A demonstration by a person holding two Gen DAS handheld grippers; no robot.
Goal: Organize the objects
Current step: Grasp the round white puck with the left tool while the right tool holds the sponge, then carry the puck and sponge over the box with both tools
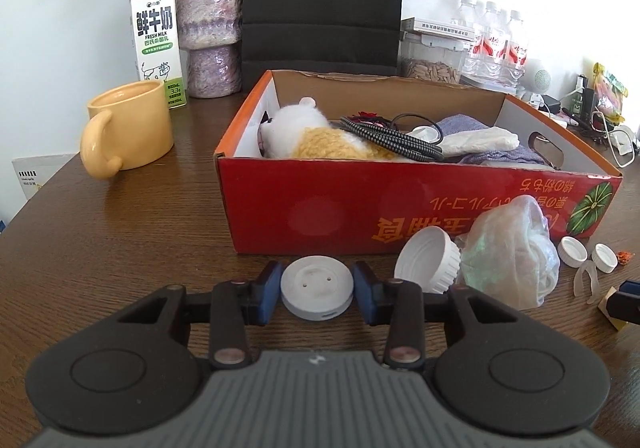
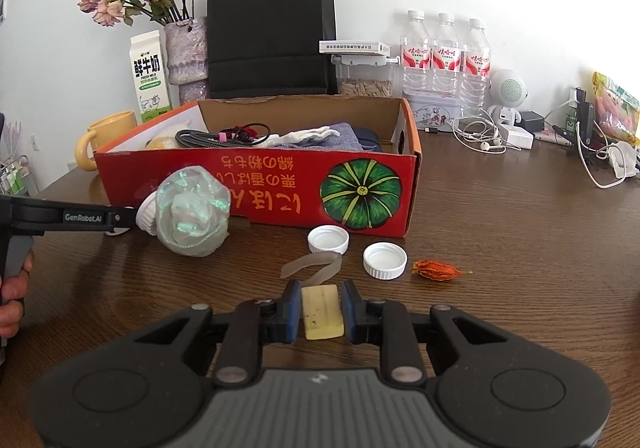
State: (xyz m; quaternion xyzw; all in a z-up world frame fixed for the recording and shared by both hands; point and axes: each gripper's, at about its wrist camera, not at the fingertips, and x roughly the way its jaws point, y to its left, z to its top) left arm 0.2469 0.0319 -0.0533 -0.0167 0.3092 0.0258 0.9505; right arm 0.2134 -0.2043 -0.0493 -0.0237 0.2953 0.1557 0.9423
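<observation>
My left gripper (image 1: 317,290) is shut on a white round disc (image 1: 316,288) that lies on the wooden table in front of the red cardboard box (image 1: 304,208); both blue pads touch its rim. In the right wrist view, my right gripper (image 2: 321,310) is shut on a pale yellow block (image 2: 322,314) just in front of the box (image 2: 260,184). The box holds a plush toy (image 1: 312,132), a braided cable (image 1: 384,136) and folded cloths. A large white lid (image 1: 428,264), a crumpled plastic bag (image 2: 192,216), two small white caps (image 2: 328,239) (image 2: 385,260), a translucent strip (image 2: 316,266) and an orange dried husk (image 2: 434,268) lie loose.
A yellow mug (image 1: 128,128), milk carton (image 1: 156,40) and flower vase (image 1: 210,28) stand left of the box. Behind it are a black paper bag (image 2: 272,28), a seed jar, water bottles (image 2: 444,52), and tangled cables (image 2: 480,136) at the right. A hand (image 2: 12,288) shows at the left edge.
</observation>
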